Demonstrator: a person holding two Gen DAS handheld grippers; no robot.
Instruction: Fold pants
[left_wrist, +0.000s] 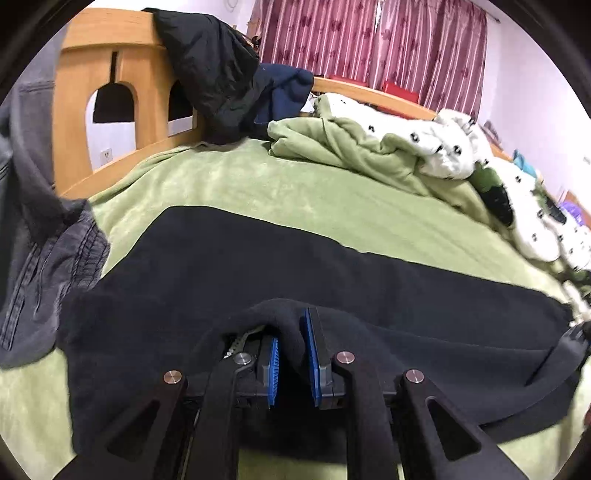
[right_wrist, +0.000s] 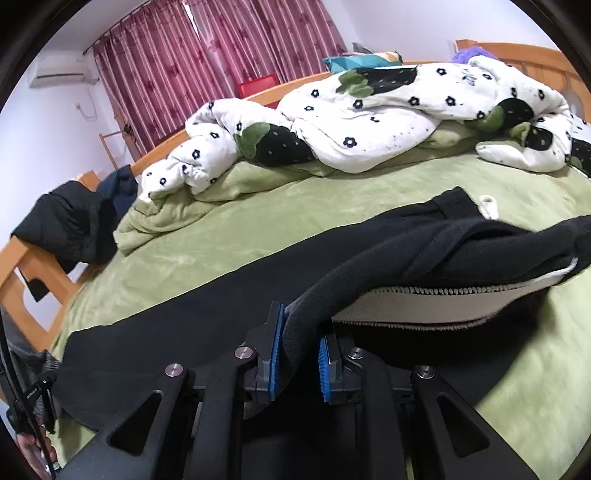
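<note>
Black fleece pants (left_wrist: 295, 266) lie spread across the green bed cover. My left gripper (left_wrist: 291, 332) is shut on a raised fold of the pants' near edge, black cloth bunched between its blue pads (left_wrist: 309, 343). In the right wrist view the pants (right_wrist: 192, 306) stretch leftward, and their waistband end shows a white lining (right_wrist: 424, 302). My right gripper (right_wrist: 301, 332) is shut on the black waistband edge, held a little above the bed.
The bed has a green blanket (left_wrist: 258, 184) and a wooden footboard (left_wrist: 92, 74) with dark jackets (left_wrist: 214, 74) over it. A white flowered quilt (right_wrist: 369, 110) is heaped at the far side. Grey jeans (left_wrist: 44, 258) lie at the left. Red curtains (right_wrist: 207, 62) hang behind.
</note>
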